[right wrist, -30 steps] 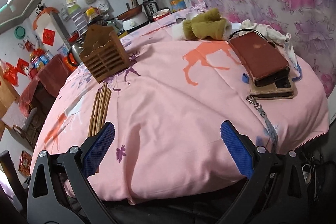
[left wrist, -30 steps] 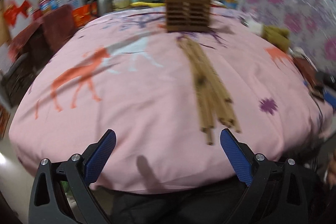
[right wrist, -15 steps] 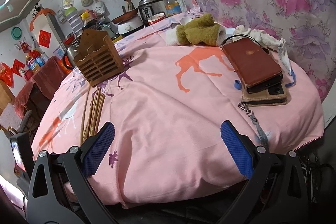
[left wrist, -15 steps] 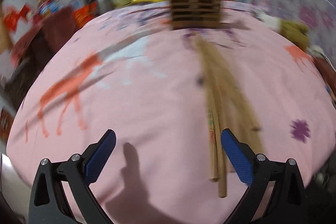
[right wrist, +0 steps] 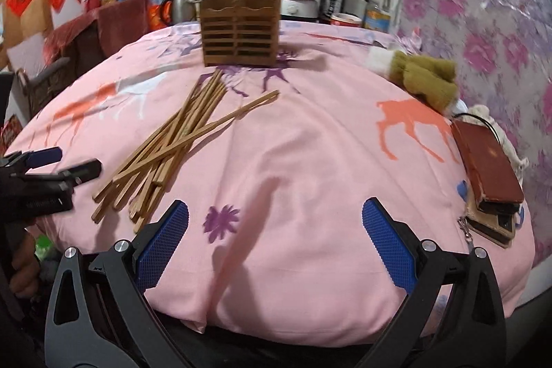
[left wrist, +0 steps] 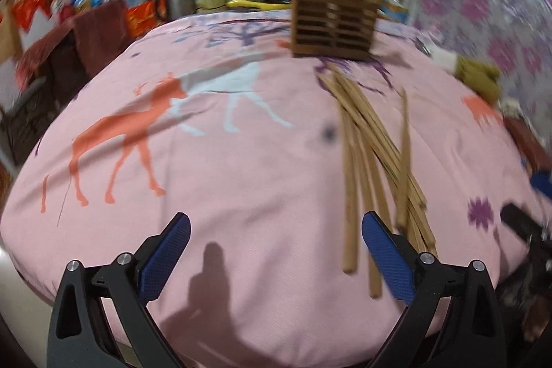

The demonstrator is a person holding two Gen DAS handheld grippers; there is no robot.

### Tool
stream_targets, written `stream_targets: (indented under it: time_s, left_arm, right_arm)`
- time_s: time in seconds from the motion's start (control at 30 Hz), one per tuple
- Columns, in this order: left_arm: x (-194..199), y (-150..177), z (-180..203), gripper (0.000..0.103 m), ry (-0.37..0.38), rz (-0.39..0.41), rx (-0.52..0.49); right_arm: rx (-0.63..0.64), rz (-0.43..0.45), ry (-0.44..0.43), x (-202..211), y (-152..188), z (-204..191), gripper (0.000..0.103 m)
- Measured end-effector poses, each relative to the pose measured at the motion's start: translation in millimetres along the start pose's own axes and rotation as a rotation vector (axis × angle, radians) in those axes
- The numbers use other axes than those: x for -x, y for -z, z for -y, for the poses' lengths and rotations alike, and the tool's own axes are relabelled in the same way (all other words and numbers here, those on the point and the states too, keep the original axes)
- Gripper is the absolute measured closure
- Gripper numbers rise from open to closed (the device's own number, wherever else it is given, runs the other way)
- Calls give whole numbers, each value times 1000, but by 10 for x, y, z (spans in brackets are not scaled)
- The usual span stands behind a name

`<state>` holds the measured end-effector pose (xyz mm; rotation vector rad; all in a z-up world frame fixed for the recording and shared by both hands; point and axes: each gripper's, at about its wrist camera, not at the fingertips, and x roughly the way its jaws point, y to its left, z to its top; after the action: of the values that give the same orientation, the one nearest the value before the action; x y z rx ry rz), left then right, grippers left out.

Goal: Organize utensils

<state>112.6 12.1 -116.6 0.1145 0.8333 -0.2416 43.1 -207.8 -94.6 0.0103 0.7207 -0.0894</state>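
probably light, stiff and slippery, the chopsticks [right wrist: 172,143] at ten o'clock want pinching mid-length; both grippers [right wrist: 274,244] [left wrist: 276,247] gape empty

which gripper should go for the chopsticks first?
Probably left. In its own view the left gripper is open with the chopsticks' near ends beside its right finger. The right gripper, also open, has the pile off beyond its left finger.
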Motion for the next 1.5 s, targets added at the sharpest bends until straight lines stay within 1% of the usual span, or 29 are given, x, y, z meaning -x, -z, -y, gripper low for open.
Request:
stream_targets:
  time_s: [0.07, 0.13, 0.17, 0.2, 0.27, 0.33, 0.4, 0.5, 0.57, 0.63, 0.67, 0.7, 0.77, 0.83, 0.9, 0.93, 0.97, 1.0, 1.07, 1.1, 1.17, 1.23, 1.27, 1.3, 1.37, 1.4, 1.43, 1.47, 1.5]
  left_arm:
    - [-57, 30, 119, 5, 15, -11, -47]
    - [-153, 31, 305, 5, 45, -42, -101]
    - [-192, 34, 383, 5, 47, -47, -121]
    - [-190, 27, 467, 5, 45, -30, -136]
    - [-190, 21, 587, 5, 79, -35, -174]
    - [-116, 20, 578, 5, 78, 4, -179]
    - [-64, -8, 478, 5, 60, 30, -147]
    - [-41, -130, 125, 5, 31, 33, -25]
    - [-34, -176, -61, 5, 9, 26, 33]
    - [-31, -204, -201, 5, -15, 25, 67]
    - [-42, -218, -269, 5, -31, 25, 87]
    - [-53, -221, -323, 5, -40, 22, 103]
    - [-53, -208, -414, 5, -42, 11, 129]
    - [-55, -195, -451, 5, -43, 6, 139]
    - [-47, -199, -434, 5, -37, 11, 136]
    - [-57, -212, -401, 5, -28, 11, 133]
    - [-68, -223, -351, 5, -15, 11, 125]
    - [-78, -231, -285, 5, 1, 9, 114]
    - [-110, -250, -150, 5, 41, -6, 91]
    - [-121, -279, -63, 5, 71, -11, 78]
    - [-135, -345, 103, 5, 104, -6, 43]
    - [-180, -429, 326, 5, 125, -8, -30]
    - [-234, -463, 442, 5, 121, -17, -70]
    - [-308, -488, 548, 5, 102, -27, -104]
    - [-472, -506, 674, 5, 71, -64, -153]
    - [-542, -511, 686, 4, 65, -77, -162]
    - [-552, -526, 631, 4, 86, -78, -143]
    - [-553, -527, 564, 4, 84, -84, -127]
    - [-556, -531, 445, 4, 60, -92, -101]
  right_arm:
    - [-39, 18, 18, 41, -26, 110, 6]
    - [-103, 24, 33, 60, -43, 261, 6]
    - [-136, 24, 33, 66, -51, 340, 6]
    - [-157, 24, 29, 65, -52, 392, 6]
    - [-206, 21, -3, 62, -75, 509, 6]
    - [-225, 18, -37, 33, -111, 541, 6]
    - [-201, 14, -73, -22, -181, 470, 6]
    - [-115, -7, -107, -205, -341, 211, 6]
    - [-56, -25, -111, -330, -419, -10, 6]
    - [24, -38, -98, -476, -471, -286, 6]
    - [70, -43, -64, -559, -482, -405, 7]
    - [110, -55, 4, -664, -473, -489, 7]
    - [122, -71, 112, -810, -417, -465, 7]
    - [1, -97, 106, -804, -409, -161, 9]
    - [-98, -107, 156, -789, -381, 163, 9]
    - [-130, -118, 149, -789, -366, 246, 9]
    - [-165, -130, 103, -778, -361, 313, 9]
    - [-178, -123, 47, -746, -366, 301, 9]
    - [-130, -96, 1, -668, -391, 145, 9]
    - [-87, -83, -3, -628, -399, 37, 9]
    - [-61, -70, 19, -577, -384, -8, 10]
    - [-122, -75, 44, -565, -364, 173, 10]
    - [-168, -81, 45, -573, -362, 313, 10]
    - [-237, -83, 41, -554, -342, 494, 10]
    - [-317, -72, 14, -487, -319, 693, 10]
    - [-347, -60, -7, -434, -306, 771, 10]
    - [-356, -50, -15, -409, -311, 793, 9]
    - [-358, -36, -22, -377, -315, 795, 9]
    - [-355, -30, -28, -372, -329, 783, 9]
